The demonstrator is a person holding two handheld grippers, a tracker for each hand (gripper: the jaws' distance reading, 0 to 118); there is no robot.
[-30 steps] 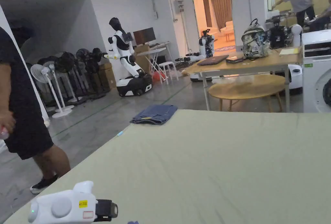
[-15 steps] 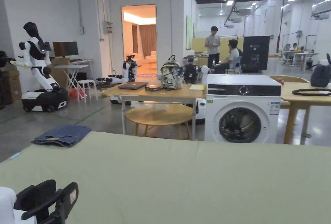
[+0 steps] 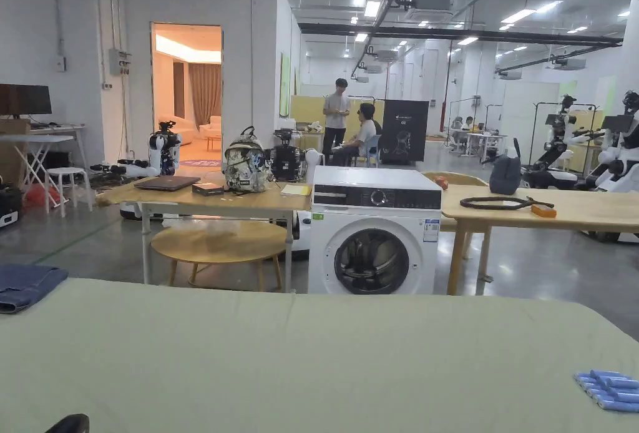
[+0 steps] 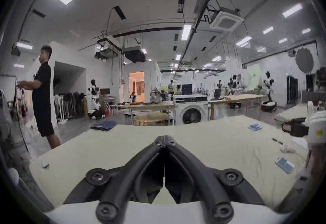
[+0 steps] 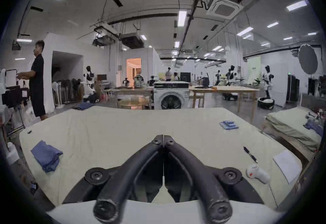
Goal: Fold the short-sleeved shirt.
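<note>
We hold both claws low over the pale green counter [image 3: 349,353], and neither one carries anything. The left claw [image 4: 164,137] has its two jaws brought together at the tips, with nothing between them; the right claw [image 5: 163,135] stands the same way, tips meeting and empty.

The only garment close to us is a blue cloth [image 5: 46,155], which lies bunched and partly folded on the near left part of the counter in the right gripper view. We judge that this may be the short-sleeved shirt, but no sleeve or collar can be made out, so we cannot tell for sure. A second dark blue folded piece [image 3: 25,286] lies at the far left edge of the counter (it looks like denim, probably not the shirt).

On the right side of the counter there are a row of blue pens [image 5: 228,125], a black pen [image 5: 250,154], a small white bottle [image 5: 257,173] and a sheet of paper [image 5: 286,167]. Beyond the counter a washing machine [image 3: 372,231] stands on the floor.

In our judgement the folding has not yet begun, or a fresh round is about to start. The next move calls for opening the claws, reaching left to the blue cloth and spreading it flat in the bare middle of the counter, well apart from the pens.
</note>
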